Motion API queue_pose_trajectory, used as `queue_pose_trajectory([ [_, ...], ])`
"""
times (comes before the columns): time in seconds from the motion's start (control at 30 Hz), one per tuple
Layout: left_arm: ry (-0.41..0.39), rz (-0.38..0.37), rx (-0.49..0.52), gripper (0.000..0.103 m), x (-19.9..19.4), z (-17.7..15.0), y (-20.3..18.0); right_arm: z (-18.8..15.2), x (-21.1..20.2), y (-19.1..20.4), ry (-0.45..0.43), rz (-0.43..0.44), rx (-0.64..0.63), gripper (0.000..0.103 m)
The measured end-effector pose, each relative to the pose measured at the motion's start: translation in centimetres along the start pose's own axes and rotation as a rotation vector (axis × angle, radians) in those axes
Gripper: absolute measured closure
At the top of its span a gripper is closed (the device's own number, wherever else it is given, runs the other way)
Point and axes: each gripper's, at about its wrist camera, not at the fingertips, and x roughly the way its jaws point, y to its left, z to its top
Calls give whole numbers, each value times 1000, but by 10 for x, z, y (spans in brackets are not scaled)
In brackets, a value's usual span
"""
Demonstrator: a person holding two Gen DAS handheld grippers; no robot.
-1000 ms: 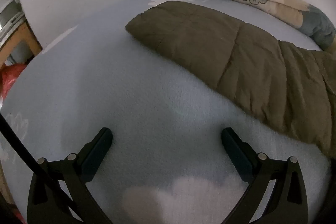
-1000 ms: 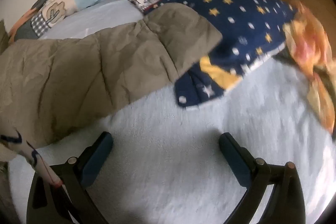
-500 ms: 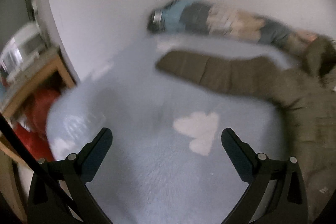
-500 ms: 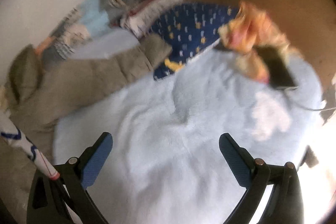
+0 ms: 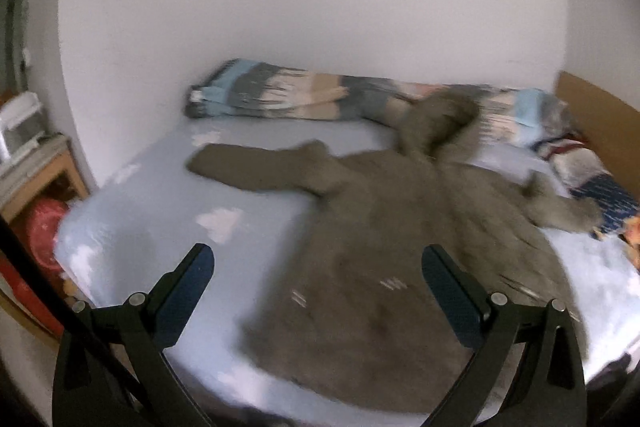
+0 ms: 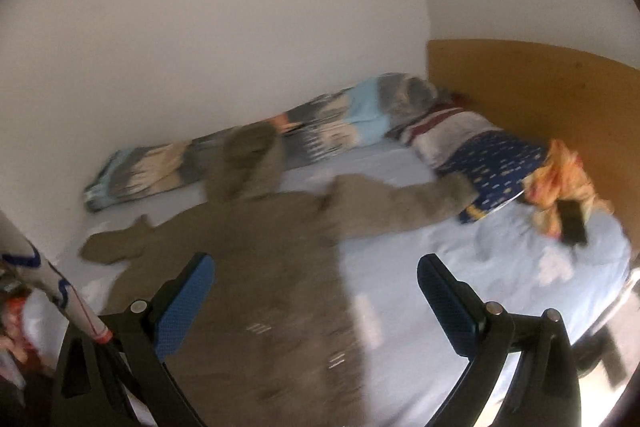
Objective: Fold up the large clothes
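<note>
A large brown hooded padded coat (image 5: pixel 392 243) lies spread flat on the pale blue bed (image 5: pixel 168 187), sleeves out to both sides, hood toward the wall. It also shows in the right wrist view (image 6: pixel 260 259). My left gripper (image 5: pixel 316 267) is open and empty, held well above the bed's near edge over the coat's lower left part. My right gripper (image 6: pixel 314 269) is open and empty, above the coat's lower right edge. Both views are blurred.
A patterned rolled quilt (image 5: pixel 288 99) lies along the white wall. A navy starred pillow (image 6: pixel 496 163), an orange cloth (image 6: pixel 560 167) and a black phone (image 6: pixel 574 227) sit by the wooden headboard (image 6: pixel 540 87). A wooden stand (image 5: pixel 36 167) and red bag (image 5: pixel 44 231) are left of the bed.
Both grippers have pulled back and up from close over the sleeves to a far view of the whole bed. The coat lies spread; both grippers stayed open.
</note>
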Motion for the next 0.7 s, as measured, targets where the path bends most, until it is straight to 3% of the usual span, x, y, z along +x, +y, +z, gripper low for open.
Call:
queue_pose_trajectory([
  [0.13,-58,-44,47,0,-43,-35,-33,-34,-25,60,-5,-4,-64,0],
  [0.23,-88,-51,91,0,-52,-38,-38,-47,-36,89,-9,-84,-124,0],
  [0.33,-83,-27,89,0,-49,-40,-38,-55,-41,111,-38,-97,-165,0],
  [0.43,-58,-13,86,0,-40,-45,-43,-65,-31,124,3,-51,-192,0],
  [0.7,42,0,107,0,-8,-60,-57,-97,4,134,128,-37,-260,0],
])
